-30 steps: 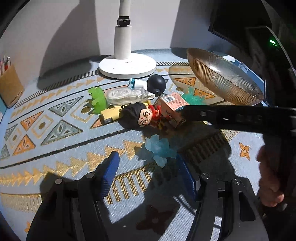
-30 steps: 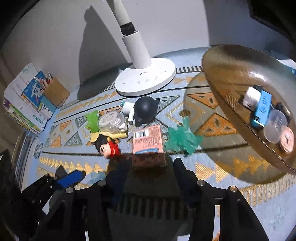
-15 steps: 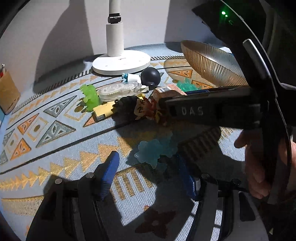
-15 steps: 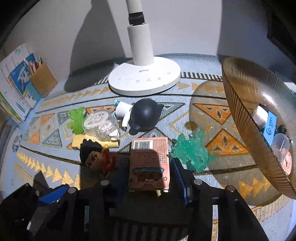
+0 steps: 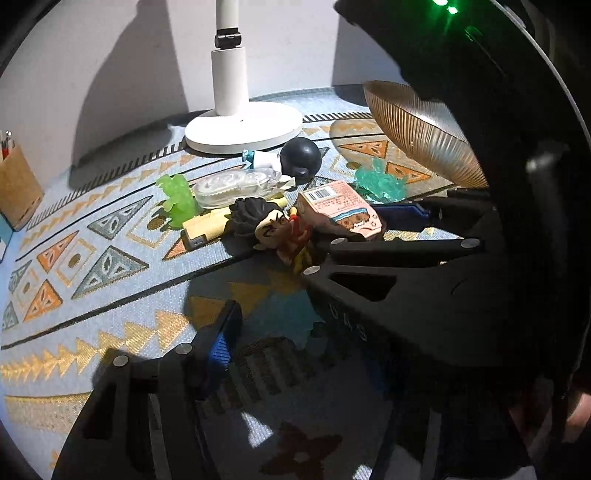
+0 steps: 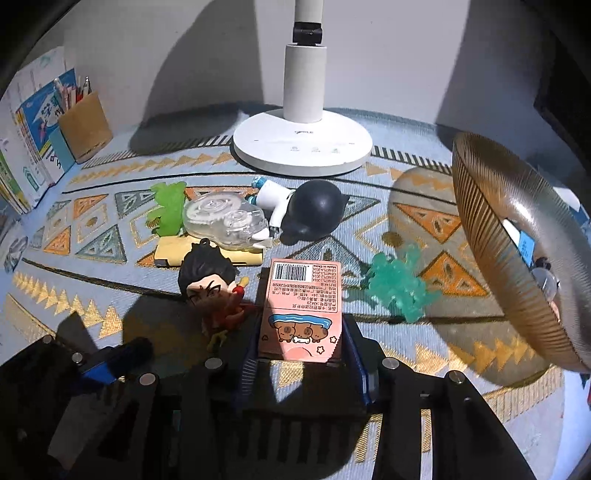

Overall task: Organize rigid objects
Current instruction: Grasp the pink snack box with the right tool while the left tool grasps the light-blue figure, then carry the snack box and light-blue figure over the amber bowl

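Bench covered by a pale blue woven mat with orange and gold triangles; plain white wall behind, hard light, deep shadows. White lamp base stands at the far edge, well beyond both sets of fingers.

Right gripper: fingers closing, one on each side of the pink carton, which lies flat on the mat, barcode end pointing away. Pads just beside its near end; whether they press yet, cannot tell. Just left of the left finger lies a dark-haired figurine. Beyond it, a yellow block, a clear correction-tape dispenser and a green jelly toy. Straight beyond the carton, a black ball-shaped toy with a white handle. Right of the fingers, a teal jelly toy; further right, a tilted ribbed amber bowl.

Left gripper: fingers closing, apart. Its right finger is hidden behind the right gripper's black frame, so what lies between them cannot be told.

Right wrist view only: small items inside the bowl, a brown pencil holder and upright books far left.
Left wrist view only: the right gripper's frame seen from the side, a green indicator light above it, and part of a hand at the lower right edge.
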